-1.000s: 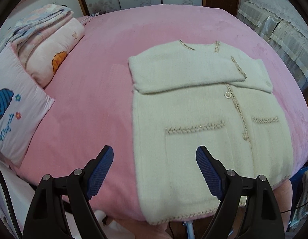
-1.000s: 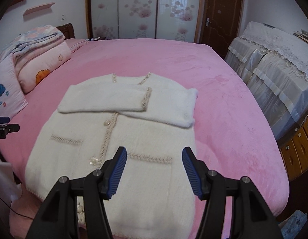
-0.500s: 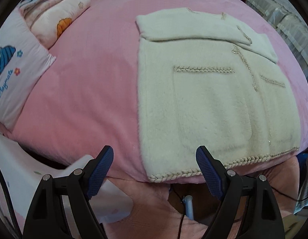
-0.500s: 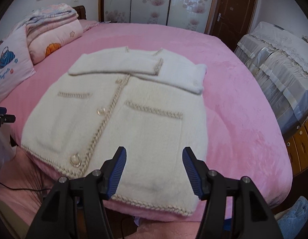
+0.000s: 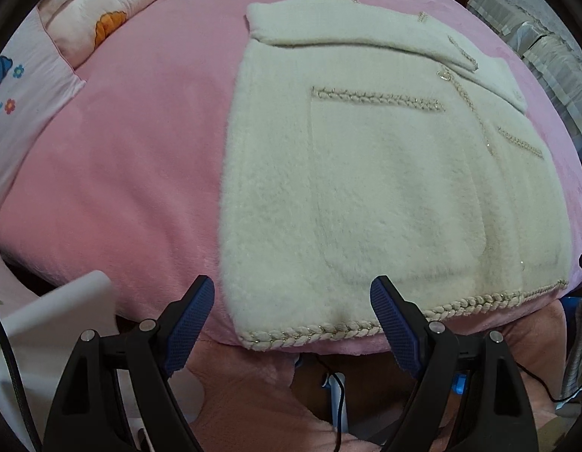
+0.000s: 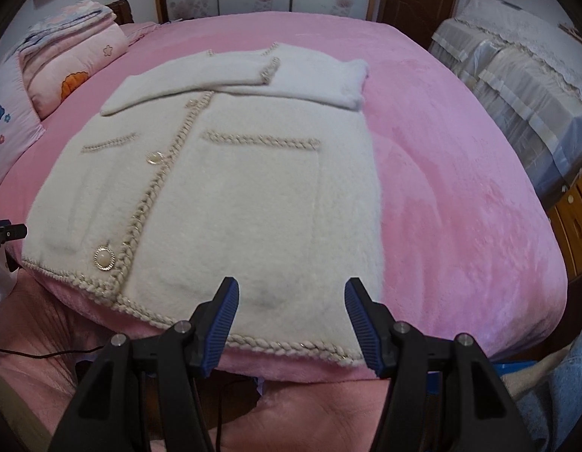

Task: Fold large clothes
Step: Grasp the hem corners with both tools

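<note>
A cream fluffy cardigan (image 5: 385,180) with braided trim lies flat on the pink bed (image 5: 132,158), both sleeves folded across its chest. It also shows in the right wrist view (image 6: 230,188). My left gripper (image 5: 292,316) is open and empty, just above the hem's left corner at the bed's front edge. My right gripper (image 6: 291,316) is open and empty, just above the hem's right part. Neither touches the cloth.
Pillows and folded quilts (image 6: 76,60) are stacked at the bed's far left. A covered sofa (image 6: 517,75) and a wooden cabinet (image 6: 577,211) stand to the right. A white object (image 5: 53,324) sits by the bed's front left. Cables hang below the bed edge.
Both grippers have come down and in towards the cardigan's bottom hem, which now fills more of each view. Both stayed open. The cardigan has not moved.
</note>
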A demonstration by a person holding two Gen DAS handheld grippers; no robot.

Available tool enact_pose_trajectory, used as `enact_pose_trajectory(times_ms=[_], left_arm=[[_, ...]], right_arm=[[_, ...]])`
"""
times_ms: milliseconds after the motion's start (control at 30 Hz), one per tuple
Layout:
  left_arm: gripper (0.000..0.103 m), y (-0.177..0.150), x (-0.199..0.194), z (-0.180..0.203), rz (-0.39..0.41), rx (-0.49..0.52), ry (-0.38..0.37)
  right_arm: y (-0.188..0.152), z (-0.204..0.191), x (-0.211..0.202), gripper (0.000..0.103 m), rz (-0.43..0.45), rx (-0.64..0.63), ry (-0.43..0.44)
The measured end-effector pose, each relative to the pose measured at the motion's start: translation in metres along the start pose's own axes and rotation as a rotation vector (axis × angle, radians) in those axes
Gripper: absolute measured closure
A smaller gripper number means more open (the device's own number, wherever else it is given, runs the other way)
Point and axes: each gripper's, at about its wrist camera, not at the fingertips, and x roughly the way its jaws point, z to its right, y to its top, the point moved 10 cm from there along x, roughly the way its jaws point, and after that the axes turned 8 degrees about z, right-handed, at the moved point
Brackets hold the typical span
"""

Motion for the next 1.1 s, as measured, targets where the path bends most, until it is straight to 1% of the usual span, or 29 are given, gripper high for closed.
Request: enact_pose_trajectory(times_ms=[167, 267, 367, 467, 633, 800, 933, 1100], left_arm=[[0.019, -0.013, 0.021, -0.005, -0.02, -0.052, -0.028], [0.019, -0.019, 0.033, -0.009, -0.032, -0.028, -0.006], [0.019, -0.024, 0.045, -0.009, -0.047, -0.016, -0.014], [0.019, -0.023, 0.051, -0.009, -0.056, -0.022, -0.032], [0.014, -0.023, 0.061, -0.014, -0.071, -0.058, -0.075], [0.008, -0.026, 0.069, -0.018, -0.069, -0.061, -0.105], [0.001, -0.027, 0.08, -0.021, -0.076, -0.06, -0.124], [0.0, -0.025, 0.088, -0.024, -0.078, -0.042, -0.115]], right_arm=[[-0.014, 0.015, 0.01, 0.044, -0.04, 0.021, -0.018], [-0.022, 0.023, 0.017, 0.044, -0.062, 0.036, -0.021], [-0.033, 0.033, 0.026, 0.044, -0.095, 0.062, -0.021], [-0.044, 0.041, 0.035, 0.044, -0.13, 0.104, -0.001], [-0.059, 0.052, 0.052, 0.044, -0.175, 0.192, 0.048], [-0.063, 0.054, 0.063, 0.043, -0.173, 0.247, 0.108], [-0.066, 0.054, 0.073, 0.037, -0.169, 0.269, 0.145], [-0.067, 0.054, 0.074, 0.035, -0.144, 0.281, 0.175]])
